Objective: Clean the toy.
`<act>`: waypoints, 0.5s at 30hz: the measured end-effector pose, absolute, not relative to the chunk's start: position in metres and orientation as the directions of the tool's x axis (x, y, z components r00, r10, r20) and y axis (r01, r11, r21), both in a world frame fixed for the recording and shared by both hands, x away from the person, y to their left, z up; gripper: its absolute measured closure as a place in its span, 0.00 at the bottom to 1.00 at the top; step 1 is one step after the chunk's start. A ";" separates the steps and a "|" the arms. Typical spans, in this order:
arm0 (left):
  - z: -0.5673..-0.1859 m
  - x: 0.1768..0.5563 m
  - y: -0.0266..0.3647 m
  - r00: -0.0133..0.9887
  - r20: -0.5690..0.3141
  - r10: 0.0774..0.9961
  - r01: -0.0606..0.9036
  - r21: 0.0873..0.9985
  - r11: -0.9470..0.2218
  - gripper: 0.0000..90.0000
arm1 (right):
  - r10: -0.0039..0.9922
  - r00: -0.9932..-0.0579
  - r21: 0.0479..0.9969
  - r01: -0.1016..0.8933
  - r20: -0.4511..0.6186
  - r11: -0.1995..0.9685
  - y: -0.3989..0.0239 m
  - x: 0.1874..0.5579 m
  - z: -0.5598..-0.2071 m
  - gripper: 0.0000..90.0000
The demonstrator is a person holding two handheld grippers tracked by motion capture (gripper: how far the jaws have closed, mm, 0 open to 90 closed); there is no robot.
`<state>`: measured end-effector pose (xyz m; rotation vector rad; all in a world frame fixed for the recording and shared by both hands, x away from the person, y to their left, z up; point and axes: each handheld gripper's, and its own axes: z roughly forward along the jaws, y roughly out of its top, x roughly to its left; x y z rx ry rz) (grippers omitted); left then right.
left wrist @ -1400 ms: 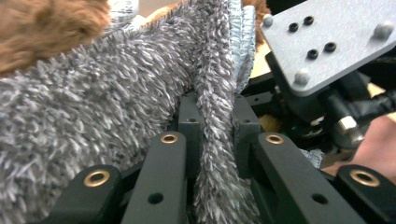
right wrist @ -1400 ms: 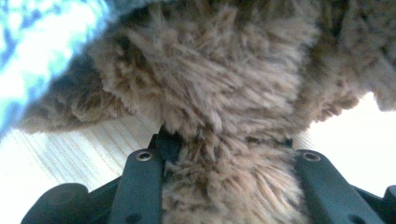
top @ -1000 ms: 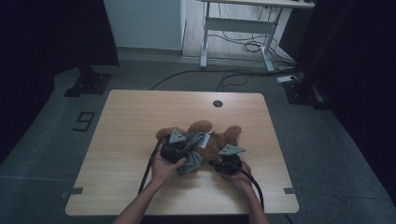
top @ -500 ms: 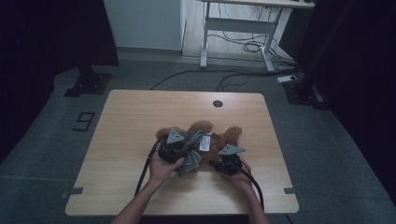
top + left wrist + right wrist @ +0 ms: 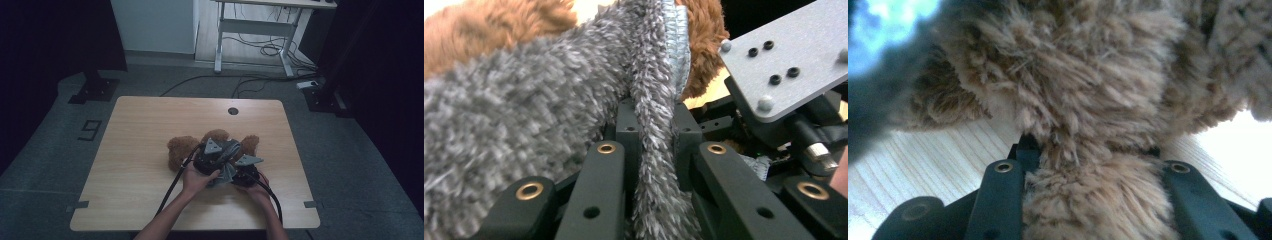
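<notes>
On table: left tool pinching grey cloth; right tool gripping teddy bear.

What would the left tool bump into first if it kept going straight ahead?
Probably the brown teddy bear. The left tool is already shut on a fold of grey fuzzy cloth, and the bear's fur lies right behind it, though the depth is hard to judge.

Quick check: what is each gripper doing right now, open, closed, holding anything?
Left gripper: closed on the grey furry cloth.
Right gripper: closed on a limb of the brown teddy bear.
</notes>
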<state>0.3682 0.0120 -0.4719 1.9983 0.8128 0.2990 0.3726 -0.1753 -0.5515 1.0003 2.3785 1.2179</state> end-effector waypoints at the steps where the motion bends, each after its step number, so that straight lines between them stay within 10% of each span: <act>1: -0.472 0.367 0.013 0.752 -0.103 0.651 0.422 0.834 -0.355 0.88 | 0.694 -0.718 0.797 0.452 0.058 0.401 -0.175 0.373 -0.552 0.69; 15: -0.464 0.357 0.097 0.658 -0.020 0.753 0.408 0.850 -0.334 0.88 | 0.690 -0.721 0.797 0.452 0.062 0.401 -0.176 0.373 -0.552 0.69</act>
